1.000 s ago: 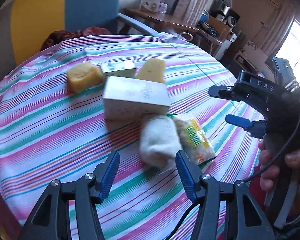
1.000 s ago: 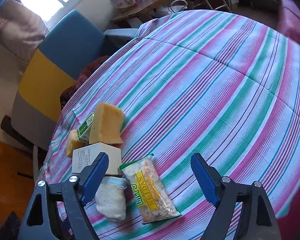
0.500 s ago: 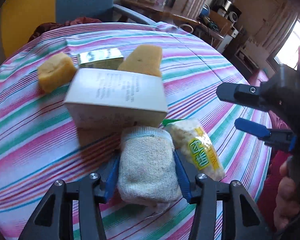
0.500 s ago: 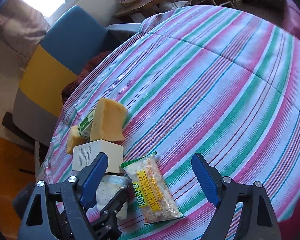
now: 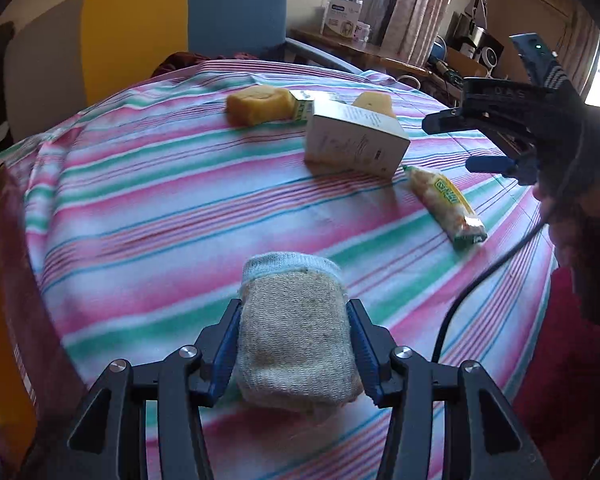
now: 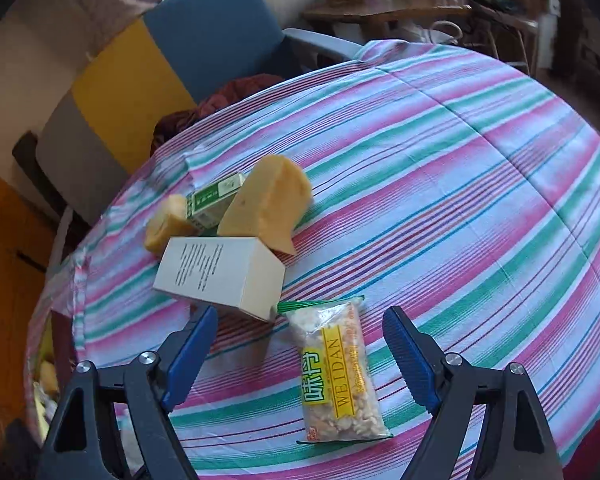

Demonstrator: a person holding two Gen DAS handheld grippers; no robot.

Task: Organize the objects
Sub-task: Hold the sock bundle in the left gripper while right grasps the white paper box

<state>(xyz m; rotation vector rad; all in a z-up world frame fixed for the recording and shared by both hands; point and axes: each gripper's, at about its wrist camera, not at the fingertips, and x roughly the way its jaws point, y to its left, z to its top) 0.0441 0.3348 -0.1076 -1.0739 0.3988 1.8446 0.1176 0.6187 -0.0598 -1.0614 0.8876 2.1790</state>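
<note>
The left gripper (image 5: 294,346) clamped a rolled sock (image 5: 296,332), hiding its sides; the right gripper (image 6: 296,354) gaped above the snack packet (image 6: 338,372).

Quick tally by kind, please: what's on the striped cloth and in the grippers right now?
Yellow sponges: 2
Boxes: 2, white box, green box
Snack bag: 1
Rolled sock: 1, clamped in left gripper
Total: 6
</note>
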